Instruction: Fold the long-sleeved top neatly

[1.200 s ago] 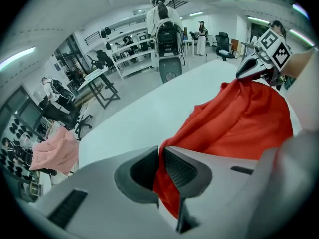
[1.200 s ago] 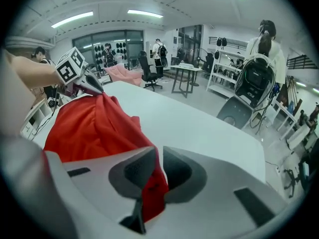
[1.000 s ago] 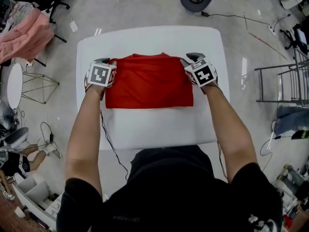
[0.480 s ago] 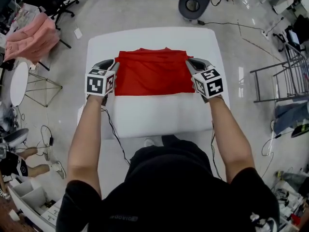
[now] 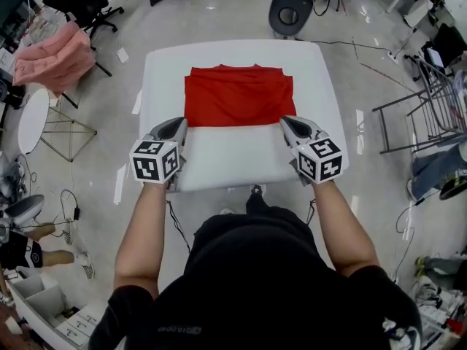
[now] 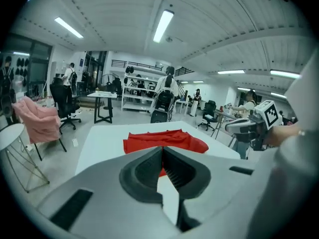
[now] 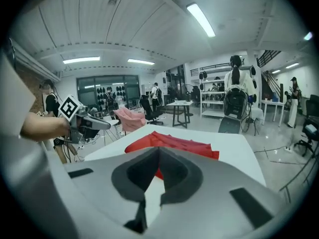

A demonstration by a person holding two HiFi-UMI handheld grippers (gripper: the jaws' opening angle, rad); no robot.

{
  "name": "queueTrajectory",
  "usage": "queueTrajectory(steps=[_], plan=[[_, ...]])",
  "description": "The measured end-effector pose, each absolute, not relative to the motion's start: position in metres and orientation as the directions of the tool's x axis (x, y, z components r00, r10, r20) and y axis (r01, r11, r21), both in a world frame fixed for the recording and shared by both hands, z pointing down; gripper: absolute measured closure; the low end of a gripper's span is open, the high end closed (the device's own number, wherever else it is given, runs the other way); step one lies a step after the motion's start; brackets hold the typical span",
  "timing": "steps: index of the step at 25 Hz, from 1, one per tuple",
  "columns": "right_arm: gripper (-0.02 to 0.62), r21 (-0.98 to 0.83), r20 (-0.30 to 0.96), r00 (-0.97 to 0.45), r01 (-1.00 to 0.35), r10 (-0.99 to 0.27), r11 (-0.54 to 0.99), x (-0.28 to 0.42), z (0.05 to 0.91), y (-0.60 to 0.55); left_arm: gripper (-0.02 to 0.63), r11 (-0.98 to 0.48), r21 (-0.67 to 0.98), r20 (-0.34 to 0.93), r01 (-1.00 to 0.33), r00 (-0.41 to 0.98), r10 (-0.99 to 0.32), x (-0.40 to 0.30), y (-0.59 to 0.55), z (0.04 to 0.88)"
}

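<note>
The red long-sleeved top (image 5: pixel 238 97) lies folded into a flat rectangle on the far half of the white table (image 5: pixel 233 162). My left gripper (image 5: pixel 179 125) hovers over the table's near left part, just short of the top's near left corner. My right gripper (image 5: pixel 287 122) mirrors it at the near right corner. Both have just closed, and the jaws meet with nothing between them. The left gripper view has the shut left gripper (image 6: pixel 162 151) with the top (image 6: pixel 169 139) ahead. The right gripper view has the shut right gripper (image 7: pixel 158 151) and the top (image 7: pixel 177 144) beyond.
A pink garment (image 5: pixel 47 57) hangs over a chair at the far left. A round white side table (image 5: pixel 28 122) and a wire frame (image 5: pixel 64 133) stand left of the table. A dark office chair (image 5: pixel 290 9) sits beyond it, a metal rack (image 5: pixel 430 86) to the right.
Both grippers have let go of the top's side edges, pulled back toward me and risen. Their jaws have closed. The top stays flat on the table.
</note>
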State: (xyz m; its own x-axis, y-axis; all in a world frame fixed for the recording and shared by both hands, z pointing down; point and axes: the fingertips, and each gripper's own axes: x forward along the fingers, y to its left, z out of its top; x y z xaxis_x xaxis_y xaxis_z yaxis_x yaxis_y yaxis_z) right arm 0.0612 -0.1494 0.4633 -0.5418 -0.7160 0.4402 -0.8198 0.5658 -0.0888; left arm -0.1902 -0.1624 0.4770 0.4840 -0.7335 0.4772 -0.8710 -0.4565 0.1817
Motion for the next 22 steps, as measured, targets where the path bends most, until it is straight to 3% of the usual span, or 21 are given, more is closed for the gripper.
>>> queueTrajectory(steps=[5,22], plan=[[0.591,-0.128,0.441,-0.552,-0.819,-0.707,0.560,0.049,0.476,-0.100,0.600,-0.414,0.276,0.460,-0.867,0.498,-0.735,-0.197,-0.108,0.495],[0.591,-0.180,0.469,-0.576,-0.804,-0.669,0.566,0.067,0.499,-0.068,0.600,-0.473,0.219,0.525,-0.853,0.512,-0.680,-0.150,-0.049,0.512]])
